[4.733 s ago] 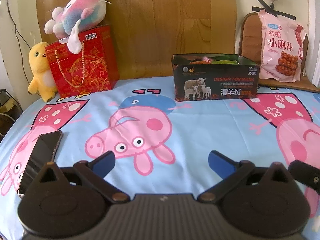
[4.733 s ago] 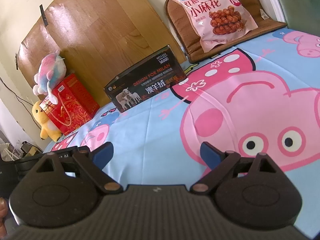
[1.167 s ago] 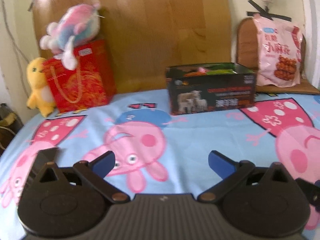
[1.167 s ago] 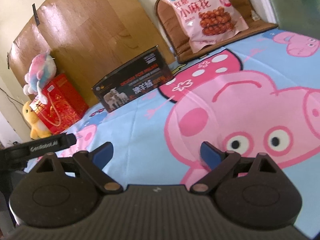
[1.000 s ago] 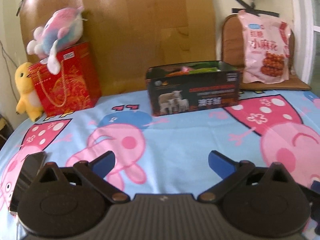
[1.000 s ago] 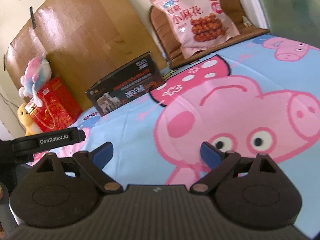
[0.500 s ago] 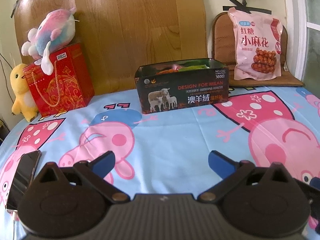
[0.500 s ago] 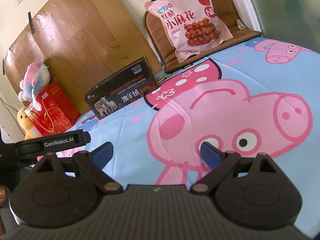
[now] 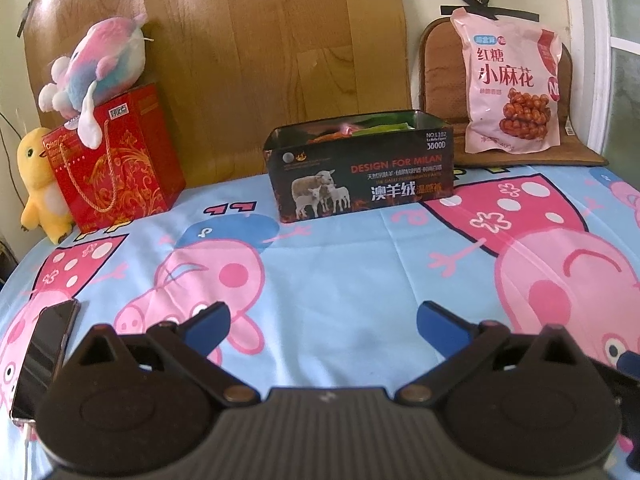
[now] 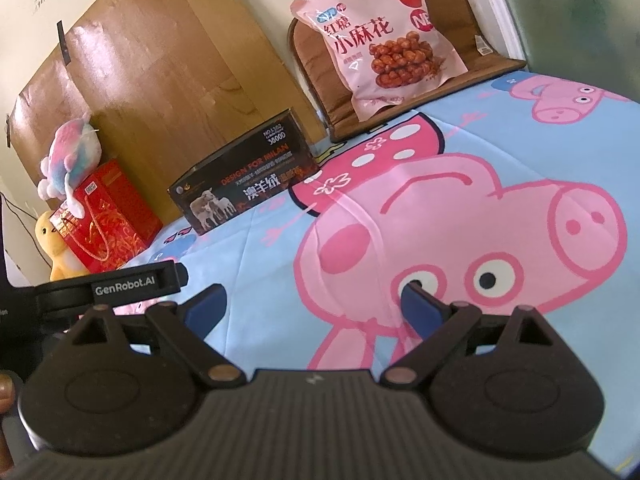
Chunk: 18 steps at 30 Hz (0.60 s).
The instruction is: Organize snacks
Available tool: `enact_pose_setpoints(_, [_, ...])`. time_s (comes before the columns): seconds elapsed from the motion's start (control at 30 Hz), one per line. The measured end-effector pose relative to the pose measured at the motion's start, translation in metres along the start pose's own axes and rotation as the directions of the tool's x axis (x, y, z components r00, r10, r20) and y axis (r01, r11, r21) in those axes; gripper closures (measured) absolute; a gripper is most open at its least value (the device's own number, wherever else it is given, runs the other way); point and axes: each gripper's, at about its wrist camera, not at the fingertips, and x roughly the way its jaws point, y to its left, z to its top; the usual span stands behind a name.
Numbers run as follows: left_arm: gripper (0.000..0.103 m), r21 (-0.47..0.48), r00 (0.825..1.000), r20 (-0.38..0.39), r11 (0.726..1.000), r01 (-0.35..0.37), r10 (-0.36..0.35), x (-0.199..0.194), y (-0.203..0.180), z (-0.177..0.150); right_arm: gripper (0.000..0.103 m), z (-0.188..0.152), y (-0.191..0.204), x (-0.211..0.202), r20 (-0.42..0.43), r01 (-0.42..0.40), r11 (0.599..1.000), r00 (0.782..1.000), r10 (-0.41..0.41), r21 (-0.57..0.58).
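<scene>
Since half a second ago we have swung both cameras a little, so the dark box point(image 9: 362, 172) now sits near the centre of the left wrist view at 12 o'clock, and the pink snack bag point(image 10: 378, 36) has slid toward the upper middle of the right wrist view. Our left claw point(image 9: 322, 326) hangs over the pig-print bed sheet point(image 9: 340, 280) with its blue-tipped fingers spread wide and nothing between them. Our right claw point(image 10: 314, 308) is spread the same way above the big pink pig print, also empty. We see the box standing open at the far edge of the bed, with orange and green packets showing above its rim. At 1 o'clock from it the snack bag leans upright against a brown cushion point(image 9: 444, 80), well apart from both claws. At 10 o'clock stands a red gift bag point(image 9: 116, 168) with a plush toy point(image 9: 96, 68) on top and a yellow plush chick point(image 9: 38, 184) beside it. At 8 o'clock a phone point(image 9: 44, 356) lies flat on the sheet.
</scene>
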Motion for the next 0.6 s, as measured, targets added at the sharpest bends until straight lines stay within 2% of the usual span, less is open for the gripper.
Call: enact_pose_setpoints(0.6, [0.0,0.023,1.0,-0.026,1.0,0.009,-0.008,0.0084,-0.0067,-0.0041,0.007,-0.0019,0.0012,0.0027,-0.016,0.004,1.0,1.0,-0.004,-0.009])
